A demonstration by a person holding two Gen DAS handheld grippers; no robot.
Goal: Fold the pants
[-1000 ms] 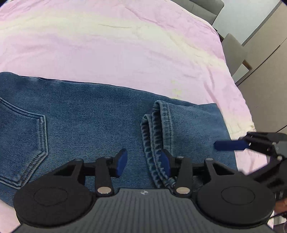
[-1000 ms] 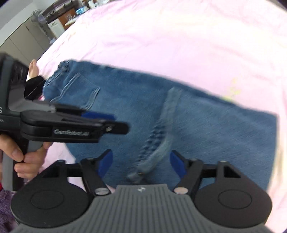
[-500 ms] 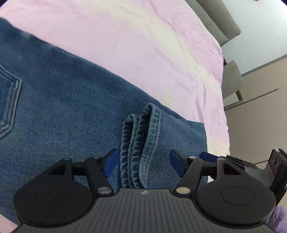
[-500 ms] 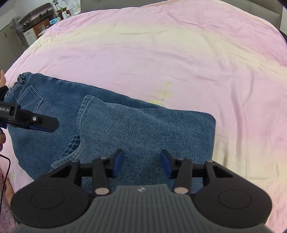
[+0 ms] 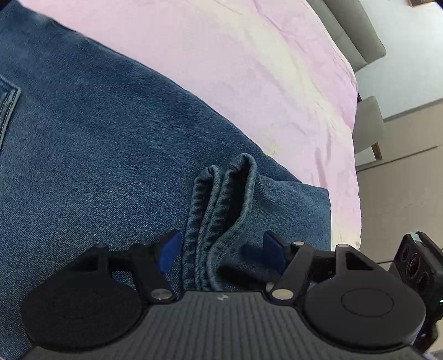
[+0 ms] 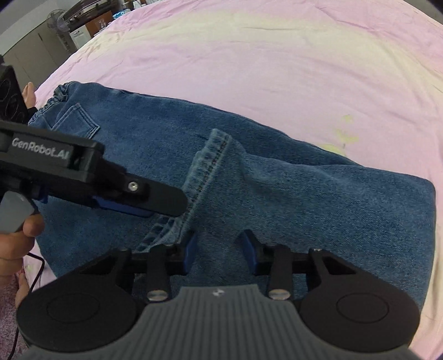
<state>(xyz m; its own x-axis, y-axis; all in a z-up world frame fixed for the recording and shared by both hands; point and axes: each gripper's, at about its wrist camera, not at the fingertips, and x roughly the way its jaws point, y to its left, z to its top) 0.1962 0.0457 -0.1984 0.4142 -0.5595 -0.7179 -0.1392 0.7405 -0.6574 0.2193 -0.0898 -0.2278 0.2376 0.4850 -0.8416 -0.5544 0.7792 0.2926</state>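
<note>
Blue denim pants [image 6: 277, 188] lie folded on the pink bed sheet [image 6: 249, 55], waistband and back pocket [image 6: 74, 121] at the left. The leg hems [image 5: 218, 210] lie folded back on top of the pants. My left gripper [image 5: 221, 252] is open with the stacked hems between its blue pads, not clamped. It also shows in the right wrist view [image 6: 155, 202], reaching in from the left at the hem [image 6: 205, 171]. My right gripper [image 6: 220, 254] is open and empty, low over the denim just right of the hem's near end.
The sheet's right edge [image 5: 351, 138] drops off toward grey chairs [image 5: 368, 121] and beige cabinets [image 5: 401, 193]. A person's hand [image 6: 19, 235] holds the left gripper's handle. A fan and shelves [image 6: 69, 19] stand beyond the bed's far left corner.
My left gripper has moved in closer over the hems, which now sit deeper between its pads. My right gripper has shifted left toward the hem and opened slightly wider.
</note>
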